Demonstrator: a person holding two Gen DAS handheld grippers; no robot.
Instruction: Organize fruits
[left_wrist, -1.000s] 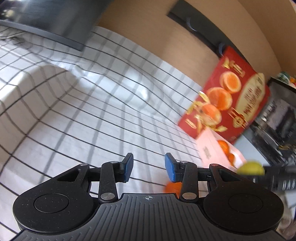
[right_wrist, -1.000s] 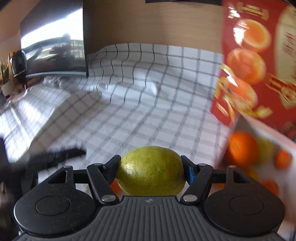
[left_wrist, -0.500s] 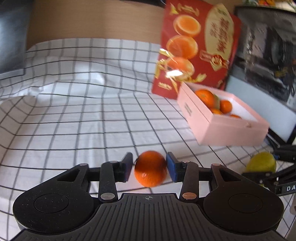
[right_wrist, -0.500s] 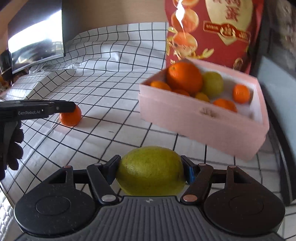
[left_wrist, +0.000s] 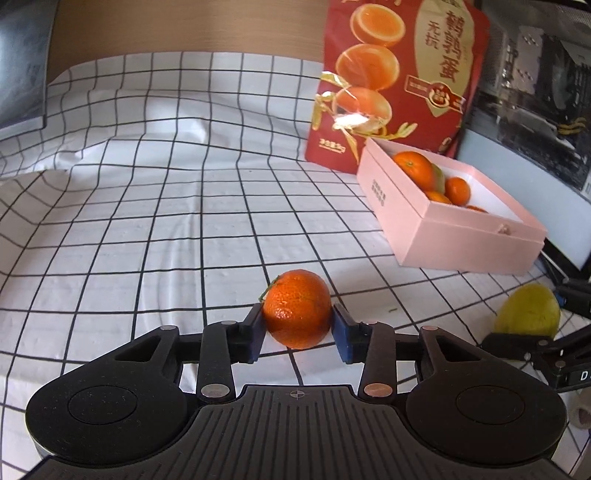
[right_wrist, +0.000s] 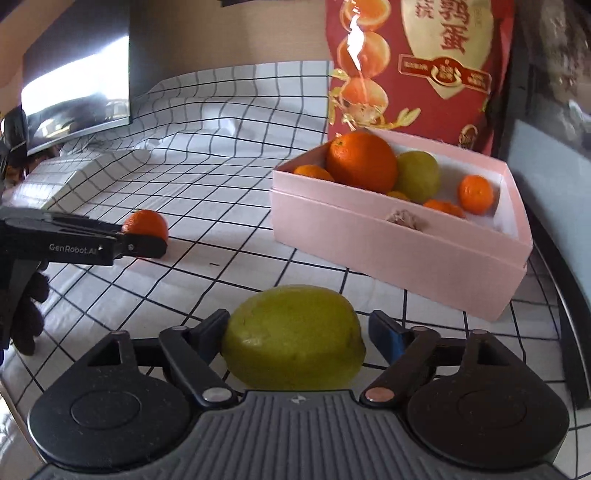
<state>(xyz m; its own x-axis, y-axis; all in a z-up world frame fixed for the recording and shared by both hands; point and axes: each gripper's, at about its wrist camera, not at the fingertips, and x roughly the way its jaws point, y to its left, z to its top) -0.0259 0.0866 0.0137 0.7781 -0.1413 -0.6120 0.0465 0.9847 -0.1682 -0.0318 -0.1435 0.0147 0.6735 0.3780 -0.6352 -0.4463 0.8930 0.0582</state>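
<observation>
- The mandarin (left_wrist: 298, 314) sits on the checked cloth (left_wrist: 166, 229), well apart from the pink box (left_wrist: 461, 236).
- Risk: being round, it may roll if one pad nudges it first.
- The left gripper (left_wrist: 298, 332) is closing round it, the right-hand pad not quite touching.
- The right gripper (right_wrist: 295, 339) is opening; the green citrus (right_wrist: 291, 347) lies free between the jaws.

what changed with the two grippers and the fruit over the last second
The right gripper, which carried the green fruit clamped, has come down near the pink box and its jaws are opening: the right pad now stands clear of the fruit. The left gripper swung round to the orange on the checked cloth and is closing on it, a thin gap still showing on the right. Box and red bag stayed put.
</observation>
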